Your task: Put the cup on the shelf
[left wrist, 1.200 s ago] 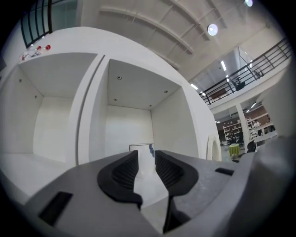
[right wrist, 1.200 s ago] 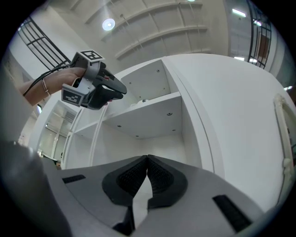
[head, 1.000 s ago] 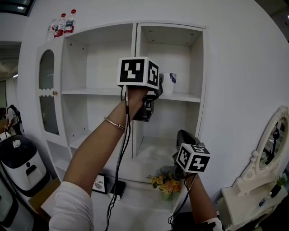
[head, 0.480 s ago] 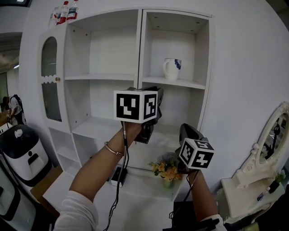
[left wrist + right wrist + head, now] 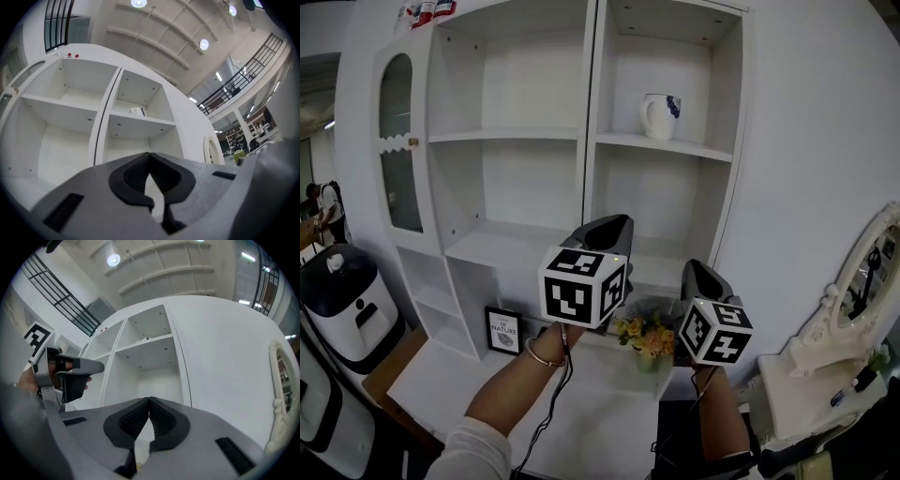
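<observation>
Cup (image 5: 659, 115) is sitting on the upper right shelf (image 5: 698, 148), about midway along its edge. Left claw (image 5: 149, 154) and right claw (image 5: 149, 400) are hanging lower down, both pinched closed, gripping nothing.

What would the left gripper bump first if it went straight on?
Probably the white cabinet, inside the compartment under the cup. Nothing nearer shows before the left gripper, though depth is unclear.

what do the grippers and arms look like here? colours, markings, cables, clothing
The left gripper and the right gripper are grey shells with black ribbed pads. Each carries a white cube with black square markers: left cube, right cube. A black cable runs down the left forearm, which wears a thin bracelet and a white sleeve.
</observation>
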The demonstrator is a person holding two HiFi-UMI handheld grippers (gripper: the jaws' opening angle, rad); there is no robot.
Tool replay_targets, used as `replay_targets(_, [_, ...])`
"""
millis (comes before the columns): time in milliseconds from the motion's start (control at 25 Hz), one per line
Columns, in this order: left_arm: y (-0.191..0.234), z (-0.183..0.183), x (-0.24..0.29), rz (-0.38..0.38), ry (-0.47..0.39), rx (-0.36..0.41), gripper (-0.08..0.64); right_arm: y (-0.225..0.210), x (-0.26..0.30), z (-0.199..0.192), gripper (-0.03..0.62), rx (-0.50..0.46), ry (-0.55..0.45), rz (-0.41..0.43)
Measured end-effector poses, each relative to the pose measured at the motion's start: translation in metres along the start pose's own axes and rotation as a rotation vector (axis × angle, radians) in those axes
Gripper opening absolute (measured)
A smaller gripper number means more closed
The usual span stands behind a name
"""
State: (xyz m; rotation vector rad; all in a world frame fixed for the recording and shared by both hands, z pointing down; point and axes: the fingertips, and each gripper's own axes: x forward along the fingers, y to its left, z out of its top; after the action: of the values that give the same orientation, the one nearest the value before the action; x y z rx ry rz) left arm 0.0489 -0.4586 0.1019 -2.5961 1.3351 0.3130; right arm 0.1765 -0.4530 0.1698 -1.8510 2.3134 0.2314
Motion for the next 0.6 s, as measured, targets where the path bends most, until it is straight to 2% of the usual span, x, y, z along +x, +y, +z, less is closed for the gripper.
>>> replay_targets(80, [-0.006,-0.019,-0.007,-0.009,-0.008,-0.024,0.008,-0.001,-0.008,-0.014,0.021,0.009,0.011,0.004])
replay_targets(200, [-0.011,-0.058,-0.022,-0.01,-0.003,-0.106,0.008,-0.004,-0.021,-0.038,0.021,0.015,0.032,0.007])
replay_targets(280, [-0.009,-0.09,-0.035,0.007,0.022,-0.168,0.008,-0.005,-0.027,-0.058,0.021,0.011,0.06,0.011])
replay_targets(360, [-0.006,-0.123,-0.047,0.043,0.064,-0.198,0.008,-0.005,-0.032,-0.082,0.021,0.016,0.09,0.019])
replay_targets(440, [-0.005,-0.153,-0.057,0.078,0.114,-0.176,0.008,-0.006,-0.04,-0.102,0.021,0.023,0.109,0.022])
replay_targets(600, [-0.011,-0.186,-0.076,0.106,0.16,-0.032,0.008,-0.004,-0.059,-0.138,0.021,0.032,0.139,0.019])
